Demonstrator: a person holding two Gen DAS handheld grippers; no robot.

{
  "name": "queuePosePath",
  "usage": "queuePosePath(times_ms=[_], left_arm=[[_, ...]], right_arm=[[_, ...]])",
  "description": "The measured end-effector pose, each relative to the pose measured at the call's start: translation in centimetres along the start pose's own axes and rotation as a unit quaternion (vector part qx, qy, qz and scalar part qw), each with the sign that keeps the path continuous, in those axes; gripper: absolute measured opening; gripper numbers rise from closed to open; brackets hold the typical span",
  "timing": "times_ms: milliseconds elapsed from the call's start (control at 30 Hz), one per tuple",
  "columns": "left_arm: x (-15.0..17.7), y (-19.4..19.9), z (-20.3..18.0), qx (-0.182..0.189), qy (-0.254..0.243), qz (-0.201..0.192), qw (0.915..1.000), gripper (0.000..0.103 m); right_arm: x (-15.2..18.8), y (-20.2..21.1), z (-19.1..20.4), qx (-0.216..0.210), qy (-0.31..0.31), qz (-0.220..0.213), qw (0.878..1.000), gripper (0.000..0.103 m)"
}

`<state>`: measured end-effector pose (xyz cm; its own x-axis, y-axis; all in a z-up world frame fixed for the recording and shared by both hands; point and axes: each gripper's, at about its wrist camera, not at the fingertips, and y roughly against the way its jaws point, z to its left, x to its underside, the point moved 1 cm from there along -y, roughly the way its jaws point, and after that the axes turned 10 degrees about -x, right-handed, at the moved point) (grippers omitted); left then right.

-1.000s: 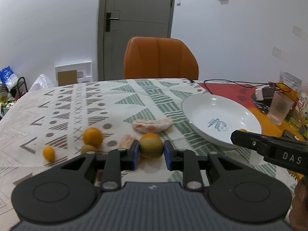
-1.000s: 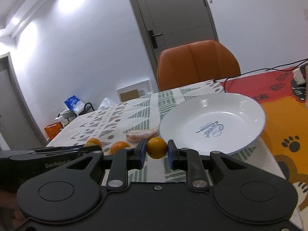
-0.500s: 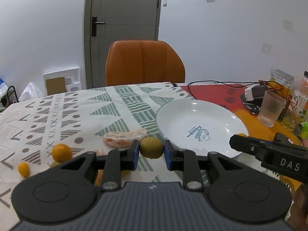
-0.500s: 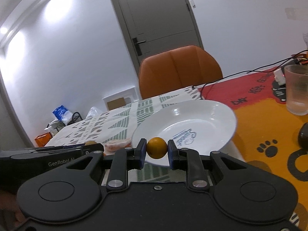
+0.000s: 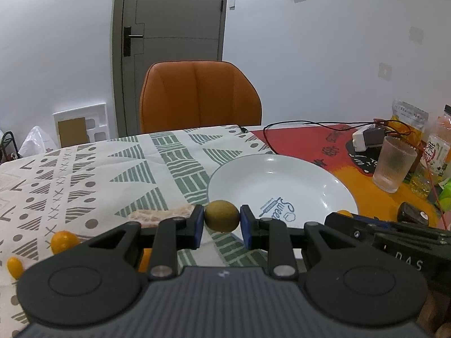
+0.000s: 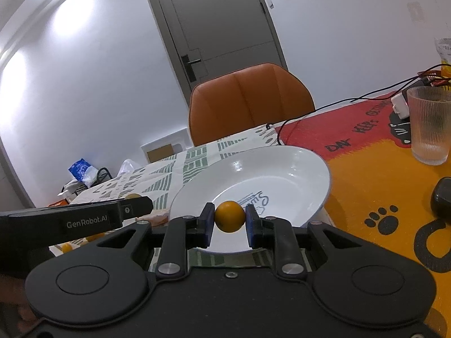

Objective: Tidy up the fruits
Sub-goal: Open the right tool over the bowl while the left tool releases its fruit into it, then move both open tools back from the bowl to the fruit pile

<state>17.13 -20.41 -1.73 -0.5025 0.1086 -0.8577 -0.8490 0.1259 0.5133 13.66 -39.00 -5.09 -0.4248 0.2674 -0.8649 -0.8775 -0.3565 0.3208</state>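
The left gripper (image 5: 221, 219) is clamped on a yellow-green fruit (image 5: 221, 216), its blue pads pressing both sides. Just ahead and to the right of its fingertips lies the white plate (image 5: 332, 180), with the fruit held near the plate's near-left rim. To the left of this gripper, on the patterned tablecloth (image 5: 84, 169), lie a pale peeled piece (image 5: 157, 214) just beyond the left finger and two small orange fruits (image 5: 63, 240), (image 5: 14, 266) farther left.

The right gripper (image 6: 229, 217) is clamped on a small orange fruit (image 6: 229, 216), held over the near part of the same plate (image 6: 296, 169). The left gripper's finger reaches in from its left side. To its right, a ribbed glass (image 6: 430, 125) stands well apart on the orange mat (image 6: 366, 186). An orange chair (image 6: 251, 101) stands beyond the table.
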Motion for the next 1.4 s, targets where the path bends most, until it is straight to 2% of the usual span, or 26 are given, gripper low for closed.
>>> queuePosePath(times_ms=[133, 200, 567, 833, 933, 1000, 1167, 1300, 1400], left_arm=[[-0.2, -0.6, -0.6, 0.003, -0.003, 0.001, 1.0, 0.026], [-0.3, -0.9, -0.9, 0.006, -0.005, 0.002, 1.0, 0.026], [-0.9, -1.7, -2.6, 0.018, -0.013, -0.001, 0.9998, 0.027], [-0.9, -0.9, -1.7, 0.012, -0.007, 0.001, 0.9999, 0.031], [-0.7, -0.4, -0.8, 0.004, 0.001, 0.003, 1.0, 0.041], [-0.6, 0.0, -0.1, -0.004, 0.006, 0.001, 1.0, 0.056], [-0.3, 1.4, 1.6, -0.017, 0.017, -0.005, 0.9997, 0.077], [-0.1, 2.2, 3.5, -0.031, 0.032, -0.007, 0.999, 0.082], [0.2, 2.8, 5.0, -0.041, 0.05, -0.005, 0.9979, 0.084]], right_arm=[[-0.1, -0.4, -0.5, 0.005, -0.004, 0.001, 1.0, 0.023], [-0.1, -0.4, -0.8, 0.007, -0.01, 0.0, 1.0, 0.029], [-0.1, 1.2, -1.7, 0.019, -0.027, -0.012, 0.999, 0.035], [0.1, 1.3, -1.4, 0.013, -0.028, -0.01, 0.999, 0.039], [0.2, 1.3, -1.1, 0.009, -0.025, -0.008, 1.0, 0.04], [0.3, 1.3, -0.8, 0.007, -0.024, -0.006, 1.0, 0.042], [0.5, 1.2, 0.0, 0.005, -0.019, -0.005, 1.0, 0.05], [0.6, 1.1, 1.0, -0.004, -0.012, -0.003, 1.0, 0.058], [0.7, 0.9, 1.8, -0.008, -0.004, -0.002, 1.0, 0.061]])
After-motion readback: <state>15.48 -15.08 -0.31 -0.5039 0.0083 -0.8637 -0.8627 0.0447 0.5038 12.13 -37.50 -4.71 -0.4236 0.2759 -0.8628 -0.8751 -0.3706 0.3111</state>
